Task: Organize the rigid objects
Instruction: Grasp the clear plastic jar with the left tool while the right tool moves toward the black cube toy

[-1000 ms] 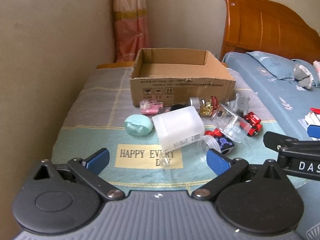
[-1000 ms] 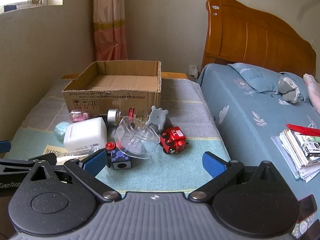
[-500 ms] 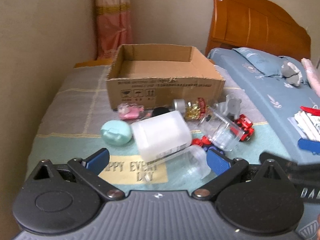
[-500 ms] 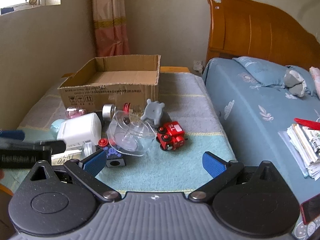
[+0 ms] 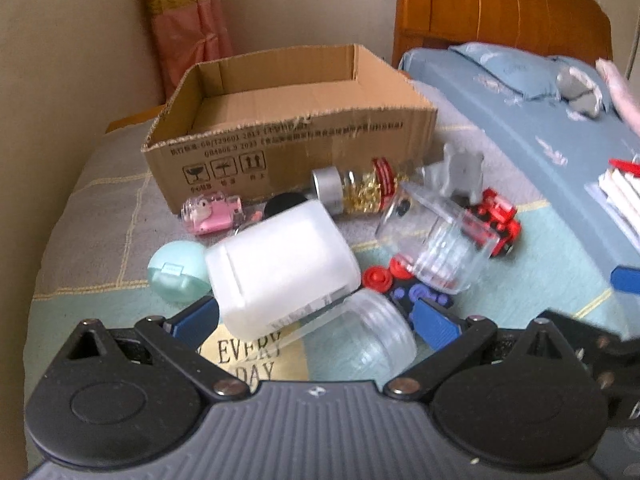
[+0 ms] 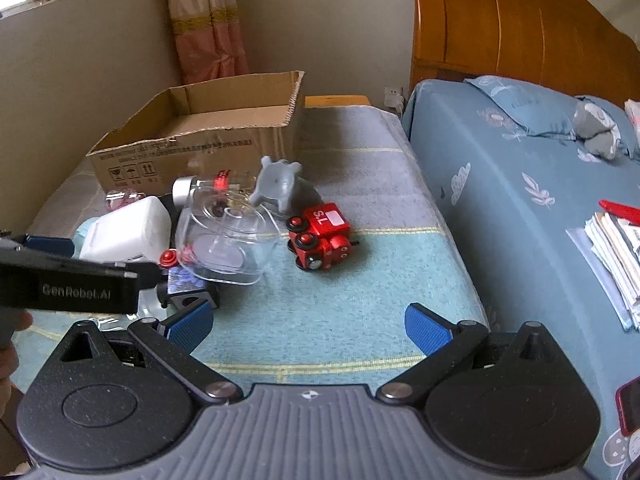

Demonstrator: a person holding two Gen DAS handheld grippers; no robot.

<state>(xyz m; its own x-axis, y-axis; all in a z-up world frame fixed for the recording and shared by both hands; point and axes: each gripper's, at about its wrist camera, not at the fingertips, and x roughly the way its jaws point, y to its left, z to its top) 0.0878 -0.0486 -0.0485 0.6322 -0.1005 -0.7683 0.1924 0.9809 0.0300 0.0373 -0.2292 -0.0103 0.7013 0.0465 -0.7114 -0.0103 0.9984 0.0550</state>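
An open cardboard box stands at the back of the covered table. In front lie a white plastic jug, a clear jar, a clear tub, a red toy train, a gold-filled jar, a mint case, a pink toy and a grey figure. My left gripper is open, its fingers on either side of the white jug and clear jar. My right gripper is open and empty over the mat.
A bed with a blue cover and wooden headboard runs along the right. A stack of papers lies on it. A wall borders the table on the left. A purple and black toy lies beside the clear jar.
My left gripper has moved forward and to the right, so the white jug and clear jar now sit between its fingers. My right gripper has moved forward a little.
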